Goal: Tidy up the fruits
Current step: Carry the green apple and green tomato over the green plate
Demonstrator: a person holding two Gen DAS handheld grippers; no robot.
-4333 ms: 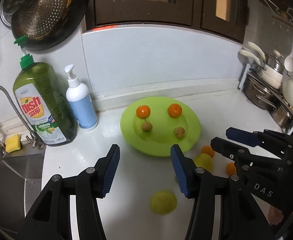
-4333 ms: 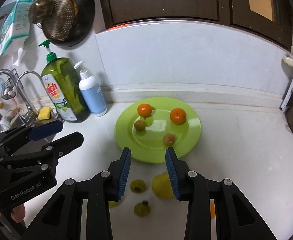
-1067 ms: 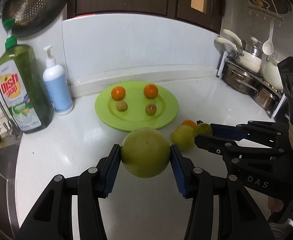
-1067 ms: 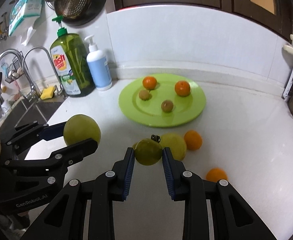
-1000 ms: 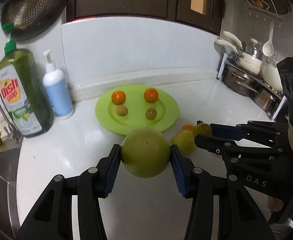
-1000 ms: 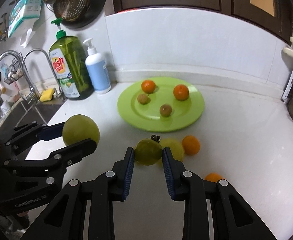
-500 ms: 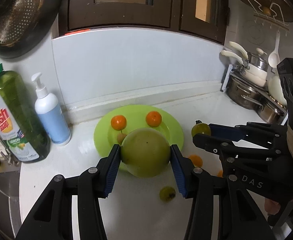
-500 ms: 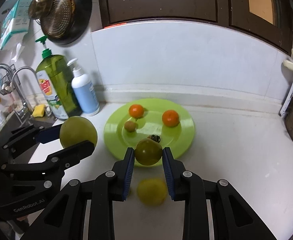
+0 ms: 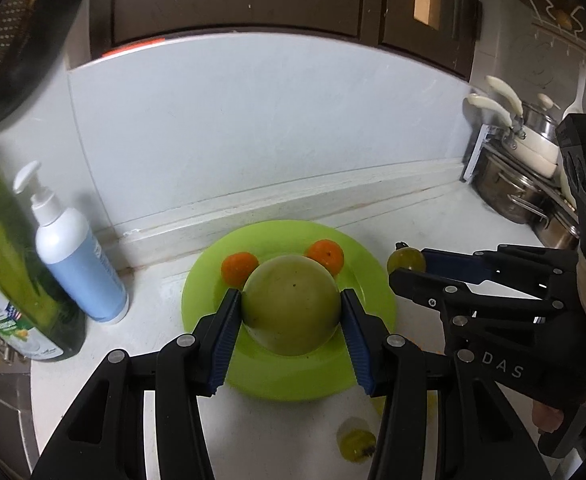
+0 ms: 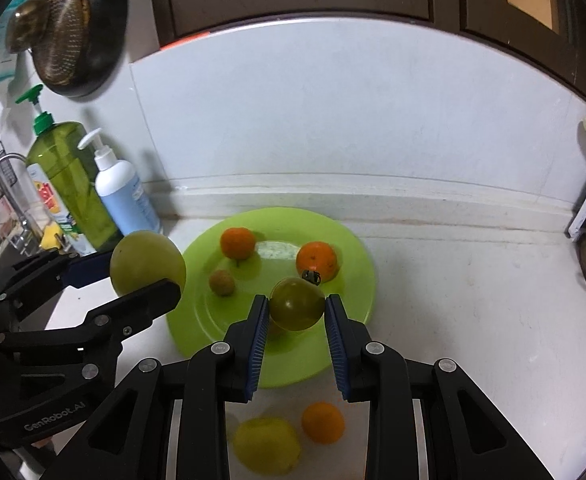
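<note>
White countertop carries a lime-green plate at centre. Green dish-soap bottle and white-blue pump bottle stand at the plate's 10 o'clock, against the backsplash. Left gripper, pads partly apart, clamps a large pale-green round fruit above the plate's near half. Right gripper, nearly closed, pinches a small green stemmed fruit over the plate's 5 o'clock area. On the plate: two tangerines at 11 and 2 o'clock, a small brown fruit at 9. On the counter at the plate's 6 o'clock: a yellow lemon-like fruit and another tangerine, just beside each other.
</note>
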